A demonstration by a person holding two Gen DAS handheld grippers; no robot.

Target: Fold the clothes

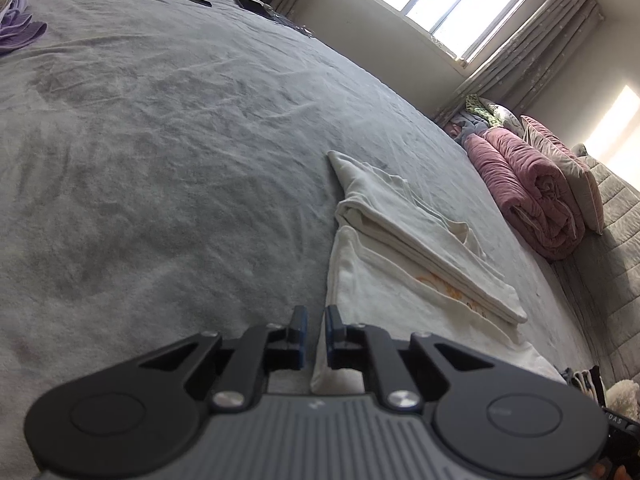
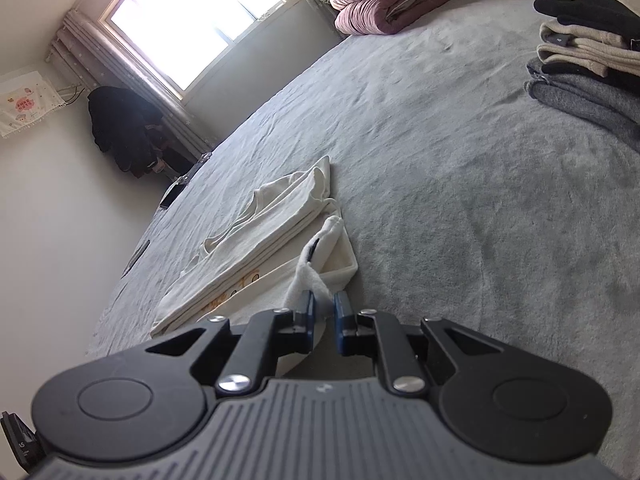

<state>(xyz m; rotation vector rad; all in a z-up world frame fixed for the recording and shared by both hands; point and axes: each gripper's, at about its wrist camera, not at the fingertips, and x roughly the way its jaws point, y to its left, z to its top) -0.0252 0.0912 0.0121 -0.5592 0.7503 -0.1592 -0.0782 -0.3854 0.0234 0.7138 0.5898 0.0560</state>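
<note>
A cream-white garment [image 1: 400, 240] with an orange print lies partly folded on the grey bed [image 1: 160, 160], its sleeve part laid lengthwise over the body. My left gripper [image 1: 316, 322] hovers at the garment's near left edge. Its blue pads stand almost together, and nothing shows between them. In the right wrist view the same garment [image 2: 248, 240] lies ahead and to the left. My right gripper [image 2: 325, 306] is shut on a twisted strip of its white fabric [image 2: 320, 248], which rises from the near right corner up to the pads.
A rolled pink quilt [image 1: 528, 200] and pillows sit at the head of the bed. A stack of folded grey, beige and black clothes [image 2: 580, 64] lies to the right. Purple clothes [image 1: 20, 28] are at the far left corner, and flat dark items [image 1: 252, 2] lie along the far edge.
</note>
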